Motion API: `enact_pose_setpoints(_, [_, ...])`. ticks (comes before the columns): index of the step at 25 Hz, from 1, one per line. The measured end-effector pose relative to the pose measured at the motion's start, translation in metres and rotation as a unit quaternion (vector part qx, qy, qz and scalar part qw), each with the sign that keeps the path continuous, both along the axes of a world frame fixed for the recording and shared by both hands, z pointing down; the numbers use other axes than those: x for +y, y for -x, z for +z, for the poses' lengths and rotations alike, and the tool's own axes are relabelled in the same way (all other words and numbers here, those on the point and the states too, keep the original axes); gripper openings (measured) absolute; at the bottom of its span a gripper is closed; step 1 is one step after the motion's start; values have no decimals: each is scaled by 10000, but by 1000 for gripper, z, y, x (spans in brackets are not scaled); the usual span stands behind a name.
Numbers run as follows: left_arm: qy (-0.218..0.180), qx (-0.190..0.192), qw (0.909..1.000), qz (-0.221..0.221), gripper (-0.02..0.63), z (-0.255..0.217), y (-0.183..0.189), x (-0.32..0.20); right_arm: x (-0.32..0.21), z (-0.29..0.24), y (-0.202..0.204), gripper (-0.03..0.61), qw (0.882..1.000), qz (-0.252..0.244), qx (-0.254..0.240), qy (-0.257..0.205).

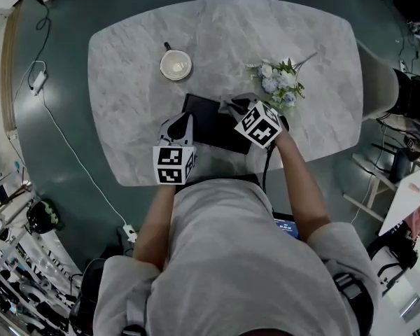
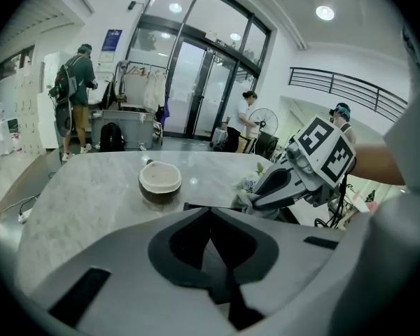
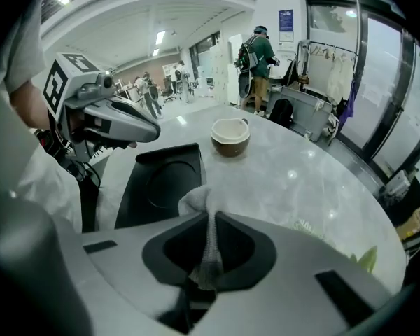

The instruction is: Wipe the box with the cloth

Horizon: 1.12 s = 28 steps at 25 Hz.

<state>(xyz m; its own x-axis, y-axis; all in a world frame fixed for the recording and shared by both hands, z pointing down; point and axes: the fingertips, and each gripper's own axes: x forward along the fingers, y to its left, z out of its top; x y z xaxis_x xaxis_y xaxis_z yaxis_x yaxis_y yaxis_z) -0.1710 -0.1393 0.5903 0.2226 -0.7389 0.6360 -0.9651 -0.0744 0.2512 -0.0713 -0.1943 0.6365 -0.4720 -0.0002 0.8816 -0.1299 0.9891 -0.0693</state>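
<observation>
A flat black box lies on the marble table near its front edge. My right gripper is shut on a grey-white cloth over the box's right end. In the right gripper view the cloth bunches out past the gripper's tips, just above the box. My left gripper is shut and empty at the box's left edge; from the right gripper view it hovers above that edge. The left gripper view shows its shut jaws, the box edge and the right gripper holding the cloth.
A white-and-brown cup stands behind the box, and a small bunch of flowers lies to the right. A white cable runs over the floor on the left. People stand far back in the room.
</observation>
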Motion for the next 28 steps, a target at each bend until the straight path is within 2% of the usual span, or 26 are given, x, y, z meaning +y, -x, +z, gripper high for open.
enact_pose_setpoints(6, [-36,59,9998,-204,23,1,14,10,3,2,23,43,9991,-388,109,-149])
enact_pose_setpoints(14, [-38,114,9989,-453,23,2,38,25,4,2,67,43,9976,-653,64,-217])
enact_pose_setpoints(20, [0,153,9983,-553,23,7,49,36,3,4,86,43,9985,-516,-98,-163])
enact_pose_setpoints(28, [-15,188,9988,-454,23,6,54,37,3,3,107,43,9972,-624,-98,-393])
